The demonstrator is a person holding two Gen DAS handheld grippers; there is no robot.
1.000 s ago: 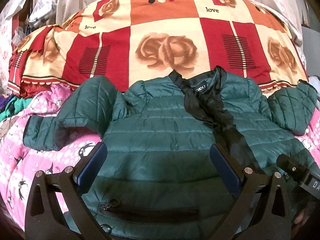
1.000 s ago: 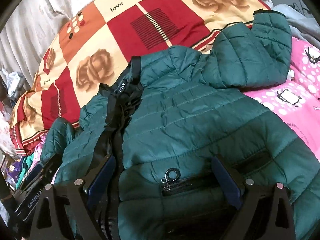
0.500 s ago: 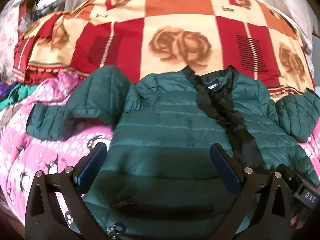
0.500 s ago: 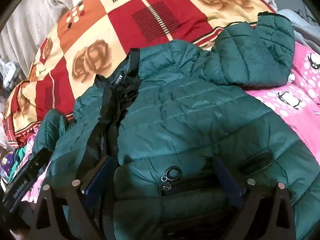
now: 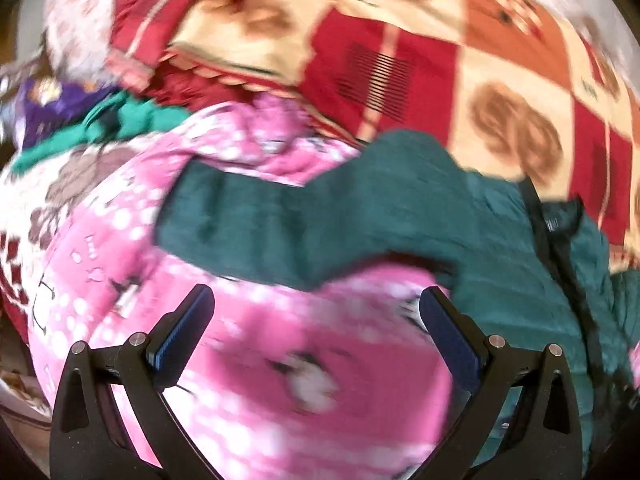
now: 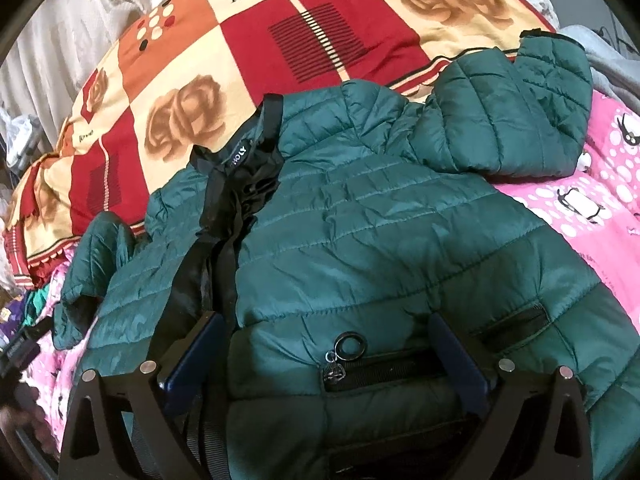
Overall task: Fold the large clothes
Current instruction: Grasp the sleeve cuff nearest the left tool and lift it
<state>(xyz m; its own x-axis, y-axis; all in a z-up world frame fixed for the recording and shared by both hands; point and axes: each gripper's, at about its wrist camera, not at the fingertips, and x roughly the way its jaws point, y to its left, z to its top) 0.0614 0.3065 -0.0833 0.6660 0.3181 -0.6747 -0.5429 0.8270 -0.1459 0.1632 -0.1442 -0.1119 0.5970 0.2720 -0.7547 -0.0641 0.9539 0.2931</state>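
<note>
A dark green quilted jacket (image 6: 380,232) lies face up on the bed, its black-lined front open at the collar. My right gripper (image 6: 326,344) is open and empty, low over the jacket's right pocket zip (image 6: 348,350). In the blurred left wrist view, my left gripper (image 5: 316,320) is open and empty over the pink blanket (image 5: 280,380), just short of the jacket's left sleeve (image 5: 260,224). The jacket's body (image 5: 520,300) lies to the right there. The right sleeve (image 6: 516,120) is bent up at the far right.
A red, cream and orange rose-patterned quilt (image 6: 280,40) is heaped behind the jacket. The pink penguin blanket (image 6: 592,208) covers the bed under it. Purple and teal clothes (image 5: 80,116) lie at the far left. The left gripper's body (image 6: 20,348) shows at the left edge.
My left gripper has swung left off the jacket's body to over the pink blanket, facing the left sleeve. My right gripper has held almost still over the pocket.
</note>
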